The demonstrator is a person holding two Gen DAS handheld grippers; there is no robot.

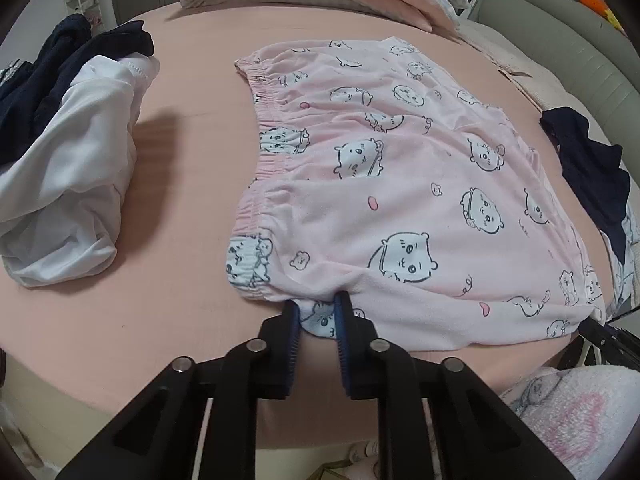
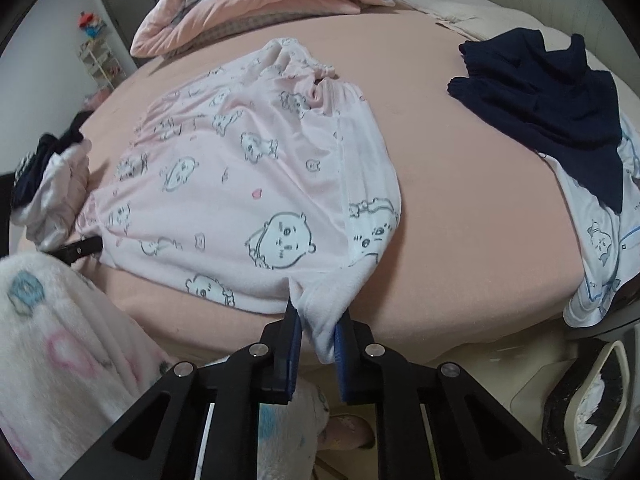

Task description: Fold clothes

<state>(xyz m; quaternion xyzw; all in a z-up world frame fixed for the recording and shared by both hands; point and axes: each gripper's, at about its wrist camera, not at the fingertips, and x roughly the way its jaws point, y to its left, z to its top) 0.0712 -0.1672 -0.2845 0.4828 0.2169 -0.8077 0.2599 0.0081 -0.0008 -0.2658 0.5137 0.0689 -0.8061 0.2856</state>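
At the near edge of the bed (image 1: 168, 208), the left gripper (image 1: 316, 320) and right gripper (image 2: 316, 332) each pinch a near corner of the pink printed pyjama shorts (image 1: 400, 184), ready, it seems, to lift and fold them toward the far side

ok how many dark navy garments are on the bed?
2. One navy garment is bunched at the bed's left edge, behind the white garment. The other navy garment lies at the right edge, over a printed white one. More may be hidden.
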